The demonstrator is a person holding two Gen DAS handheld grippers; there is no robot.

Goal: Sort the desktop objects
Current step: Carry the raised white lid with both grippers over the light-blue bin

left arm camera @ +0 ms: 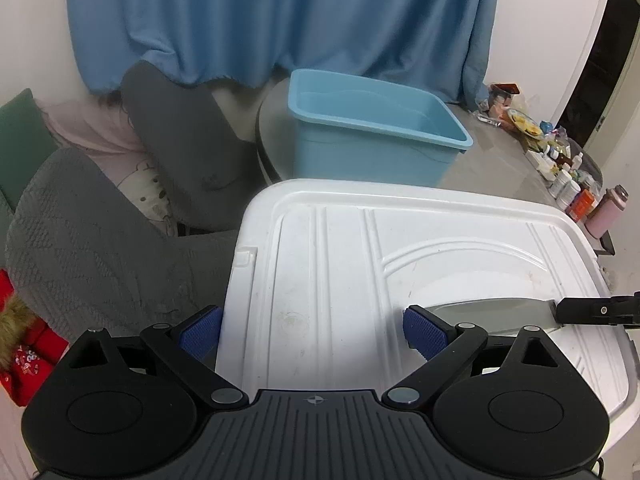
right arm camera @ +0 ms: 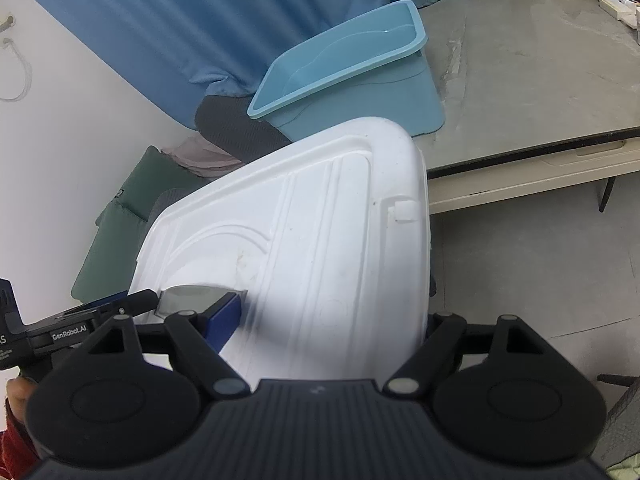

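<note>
A big white ribbed lid (left arm camera: 340, 264) (right arm camera: 320, 216) fills the foreground in both wrist views. My left gripper (left arm camera: 312, 332) straddles its near left corner with jaws wide: one blue pad hangs just off the lid's left edge and the other sits over its top. My right gripper (right arm camera: 328, 316) straddles the near right corner; its left pad is over the lid and its right pad is hidden past the edge. Each gripper's inner finger (left arm camera: 592, 312) (right arm camera: 136, 302) shows in the other's view, ending in a flat grey piece on the lid. An empty light-blue tub (left arm camera: 360, 156) (right arm camera: 360, 92) stands on the grey table (left arm camera: 500, 168) behind the lid.
Bottles, boxes and snack packs (left arm camera: 568, 176) crowd the table's far right, beside a pink flask (left arm camera: 606, 216). A grey knitted chair (left arm camera: 100, 248) with cushions stands left of the lid, red clothing (left arm camera: 24, 360) below it. A blue curtain (left arm camera: 280, 20) hangs behind. Bare floor (right arm camera: 520, 272) lies right of the lid.
</note>
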